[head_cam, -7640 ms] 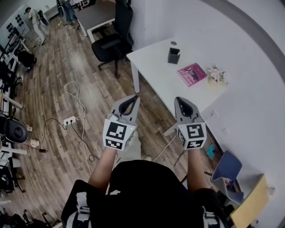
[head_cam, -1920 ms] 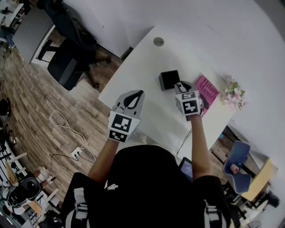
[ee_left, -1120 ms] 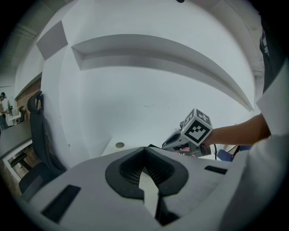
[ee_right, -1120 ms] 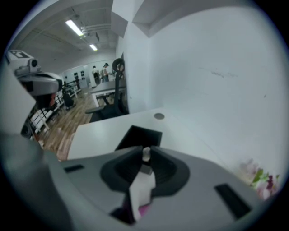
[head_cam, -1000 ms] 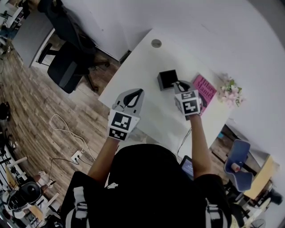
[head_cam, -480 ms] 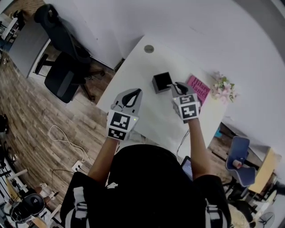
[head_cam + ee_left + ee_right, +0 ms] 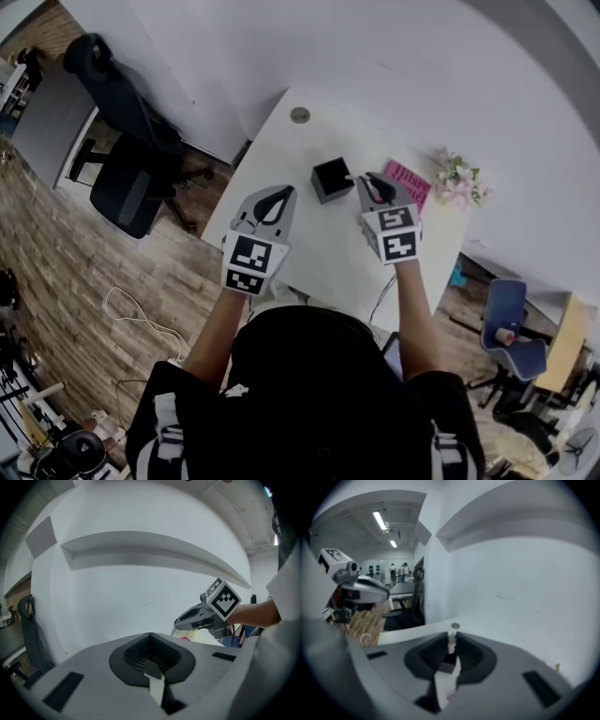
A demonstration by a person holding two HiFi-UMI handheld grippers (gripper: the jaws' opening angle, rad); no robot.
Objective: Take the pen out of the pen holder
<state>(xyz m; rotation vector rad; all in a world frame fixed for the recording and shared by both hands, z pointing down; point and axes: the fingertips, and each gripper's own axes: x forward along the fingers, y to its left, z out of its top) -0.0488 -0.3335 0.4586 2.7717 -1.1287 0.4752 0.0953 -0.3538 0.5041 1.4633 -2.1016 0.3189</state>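
In the head view the black square pen holder [image 7: 330, 178] stands on the white table [image 7: 281, 159]. My right gripper [image 7: 371, 182] hangs above the table just right of the holder, shut on a white pen. In the right gripper view the pen [image 7: 451, 645] stands pinched between the jaws, its tip poking out past them. My left gripper [image 7: 284, 193] is held over the table's near left edge, left of the holder, shut with nothing in it. In the left gripper view the right gripper [image 7: 178, 620] shows at the right, in front of the white wall.
A pink book [image 7: 406, 182] and a small bunch of flowers [image 7: 456, 182] lie at the table's right end, close behind the right gripper. A round cable grommet [image 7: 299, 114] sits at the far left corner. Black office chairs [image 7: 131, 178] stand on the wood floor at left.
Both grippers have risen, the right one more. The right gripper has come up and away from the holder's rim with the pen still in its jaws.
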